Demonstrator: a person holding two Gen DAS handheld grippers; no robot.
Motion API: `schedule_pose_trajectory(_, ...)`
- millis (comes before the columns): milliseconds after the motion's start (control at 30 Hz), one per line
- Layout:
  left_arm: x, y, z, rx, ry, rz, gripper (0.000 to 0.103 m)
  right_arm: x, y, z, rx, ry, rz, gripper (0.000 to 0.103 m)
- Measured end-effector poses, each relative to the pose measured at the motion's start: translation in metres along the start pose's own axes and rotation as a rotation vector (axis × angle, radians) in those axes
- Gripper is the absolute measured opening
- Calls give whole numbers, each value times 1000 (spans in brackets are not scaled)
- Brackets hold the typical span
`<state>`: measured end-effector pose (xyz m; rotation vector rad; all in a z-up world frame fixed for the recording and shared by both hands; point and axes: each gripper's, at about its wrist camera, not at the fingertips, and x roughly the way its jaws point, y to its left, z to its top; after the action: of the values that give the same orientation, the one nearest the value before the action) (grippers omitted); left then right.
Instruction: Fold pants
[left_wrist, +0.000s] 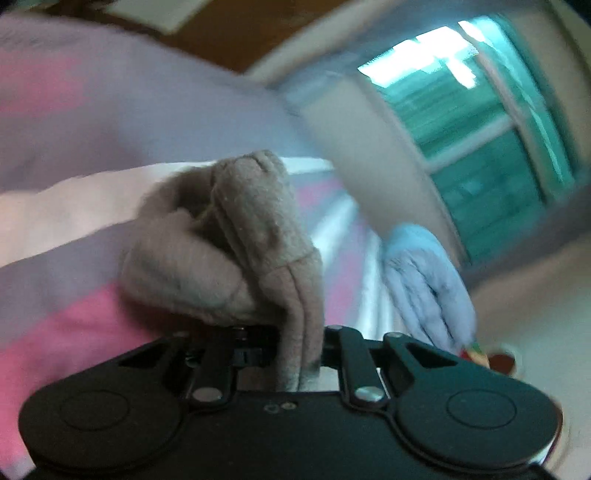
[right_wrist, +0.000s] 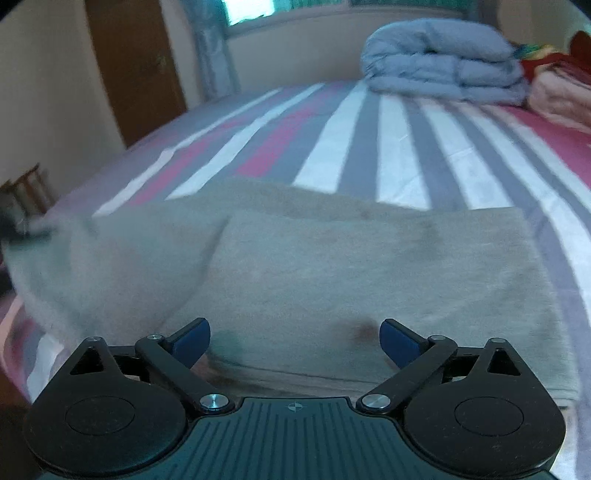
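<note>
Striped bed (right_wrist: 399, 155) – wood door (right_wrist: 136, 66), window (left_wrist: 476, 122)

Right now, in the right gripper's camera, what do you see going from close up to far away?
Right gripper, jaws open → beige pants lying flat → striped bedsheet → folded blue quilt → window on the far wall.

Your left tongs' tips (left_wrist: 295, 354) are lying buried under bunched pants (left_wrist: 236, 243); pants' left end (right_wrist: 48, 251) is smearing into blur.
</note>
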<state>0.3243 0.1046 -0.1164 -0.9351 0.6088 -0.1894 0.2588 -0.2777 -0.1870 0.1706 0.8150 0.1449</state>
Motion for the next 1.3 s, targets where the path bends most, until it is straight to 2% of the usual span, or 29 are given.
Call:
schedule_pose_trajectory(67, 0, -43, -9, 142, 22, -41, 6, 12, 10, -2, -82, 25, -43, 102)
schedule_pose_trajectory(167, 11, -108, -36, 333, 108, -128, 6, 16, 4, 5, -62, 59, -22, 102)
schedule_pose_trajectory(267, 31, -158, -87, 470, 225, -172, 6, -12, -24, 7, 46, -5, -12, 102)
schedule_pose_trajectory(333, 52, -179, -128, 530, 319, -180, 6, -35, -59, 5, 142, -42, -16, 102)
schedule_pose_trajectory(467, 94, -189, -208, 635, 487, -119, 7, -72, -127, -5, 231, -72, -108, 102)
schedule_pose_trajectory(533, 99, -189, -245, 763, 521, -50, 12, -88, -157, -12, 294, -79, -130, 102)
schedule_pose_trajectory(600, 95, -196, -259, 870, 512, -2, 18, -101, -178, -17, 352, -95, -123, 102)
schedule_pose_trajectory(633, 90, -202, -258, 903, 510, 9, 25, -105, -185, -18, 376, -105, -104, 102)
schedule_pose_trajectory(667, 85, -208, -257, 920, 519, 8, 37, -110, -192, -20, 404, -119, -80, 102)
schedule_pose_trajectory(700, 77, -211, -252, 922, 523, -7, 45, -112, -196, -19, 424, -129, -59, 102)
schedule_pose_trajectory(767, 48, -211, -243, 934, 463, -37, 75, -114, -203, -18, 480, -148, 8, 102)
schedule_pose_trajectory(833, 38, -215, -234, 944, 389, -40, 83, -117, -208, -15, 550, -157, 71, 103)
schedule_pose_trajectory(933, 36, -202, -211, 861, 396, 0, 82, -120, -208, -10, 623, -154, 144, 103)
schedule_pose_trajectory(1033, 46, -169, -184, 727, 392, 112, 78, -113, -201, -3, 635, -86, 193, 103)
schedule_pose_trajectory(1133, 61, -141, -165, 619, 398, 206, 73, -103, -186, -3, 608, -6, 154, 103)
schedule_pose_trajectory(1233, 70, -121, -160, 645, 409, 272, 71, -100, -174, -7, 596, -4, 121, 102)
schedule_pose_trajectory(1300, 72, -111, -163, 661, 413, 285, 71, -101, -168, -3, 590, -28, 117, 63)
